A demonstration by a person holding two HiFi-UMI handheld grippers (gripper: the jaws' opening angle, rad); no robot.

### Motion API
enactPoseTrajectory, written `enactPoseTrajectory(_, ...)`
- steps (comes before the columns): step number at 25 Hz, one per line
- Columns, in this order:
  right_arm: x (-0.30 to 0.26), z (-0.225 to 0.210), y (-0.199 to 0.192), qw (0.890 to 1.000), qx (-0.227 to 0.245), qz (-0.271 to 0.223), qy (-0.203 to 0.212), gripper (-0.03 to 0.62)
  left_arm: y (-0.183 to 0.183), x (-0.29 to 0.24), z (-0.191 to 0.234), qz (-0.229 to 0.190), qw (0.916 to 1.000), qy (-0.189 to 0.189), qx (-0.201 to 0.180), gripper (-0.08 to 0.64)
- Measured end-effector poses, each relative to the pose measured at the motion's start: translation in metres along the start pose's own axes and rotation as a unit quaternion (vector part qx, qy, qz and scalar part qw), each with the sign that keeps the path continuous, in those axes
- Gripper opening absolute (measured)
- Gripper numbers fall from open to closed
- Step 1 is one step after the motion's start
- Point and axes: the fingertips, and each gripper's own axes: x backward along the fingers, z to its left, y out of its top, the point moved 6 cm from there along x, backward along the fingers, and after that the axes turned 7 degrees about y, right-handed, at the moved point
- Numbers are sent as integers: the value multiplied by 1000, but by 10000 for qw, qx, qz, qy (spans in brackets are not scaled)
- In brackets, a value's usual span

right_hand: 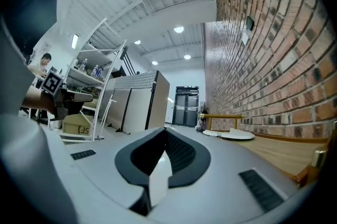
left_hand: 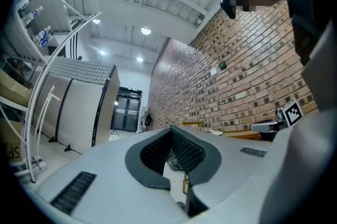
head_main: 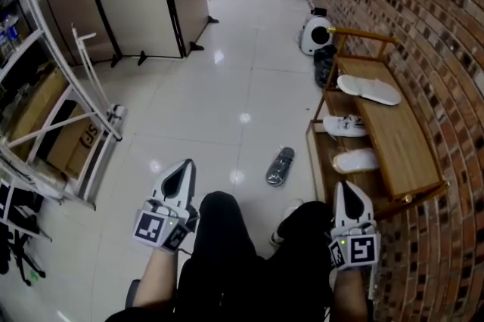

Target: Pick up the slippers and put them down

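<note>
Left gripper point(head_main: 184, 166) jaws closed, empty | right gripper point(head_main: 345, 189) likewise | risk, I judge: unopened jaws shove flat white slipper point(head_main: 368, 89) along wooden bench point(head_main: 402, 140), missing grasp.

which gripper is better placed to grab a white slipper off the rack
Right. The right gripper sits beside the wooden rack, a white slipper just ahead of its tips. The left gripper is across the person's legs, farther away. Both are shut, so it must open first.
</note>
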Motion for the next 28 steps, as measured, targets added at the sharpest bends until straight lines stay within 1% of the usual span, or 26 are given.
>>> enactPoseTrajectory(2, 2, 0, 0, 10000, -13, -17, -39, 9, 0, 2, 7, 16, 10000, -10, -55, 3)
enactPoseTrajectory(4, 0, -6, 1, 9999, -33, -53, -102, 8, 4, -5, 9, -59, 9999, 10, -97, 3)
enactPoseTrajectory(8, 7, -17, 2, 9997, -92, -10, -237, 8, 10, -10, 3, -162, 9998, 25, 62, 3)
enactPoseTrajectory(12, 19, -24, 4, 9988, -185, -71, -455, 8, 13, -8, -3, -140, 9999, -45, -62, 3)
enactPoseTrajectory(14, 23, -25, 3, 9984, -220, -102, -505, 8, 12, -5, -3, -126, 9999, -41, 41, 3)
enactPoseTrajectory(16, 26, -23, 2, 9982, -259, -113, -526, 8, 9, 2, -4, -53, 9997, -49, 243, 3)
enactPoseTrajectory(17, 28, -22, 1, 9981, -280, -116, -528, 8, 7, 6, -4, 23, 9996, -28, 284, 3)
enactPoseTrajectory(19, 31, -21, 0, 9980, -308, -122, -535, 6, 2, 11, -4, 118, 9996, 24, 246, 3)
enactPoseTrajectory(22, 32, -21, 0, 9980, -310, -109, -532, 6, 1, 13, -5, 45, 9998, 48, 191, 3)
enactPoseTrajectory(25, 32, -18, 0, 9981, -264, -95, -541, 6, 1, 16, -5, -54, 9996, -2, 273, 3)
enactPoseTrajectory(28, 34, -16, -3, 9981, -254, -61, -552, 6, -1, 18, -6, -104, 9996, 13, 277, 3)
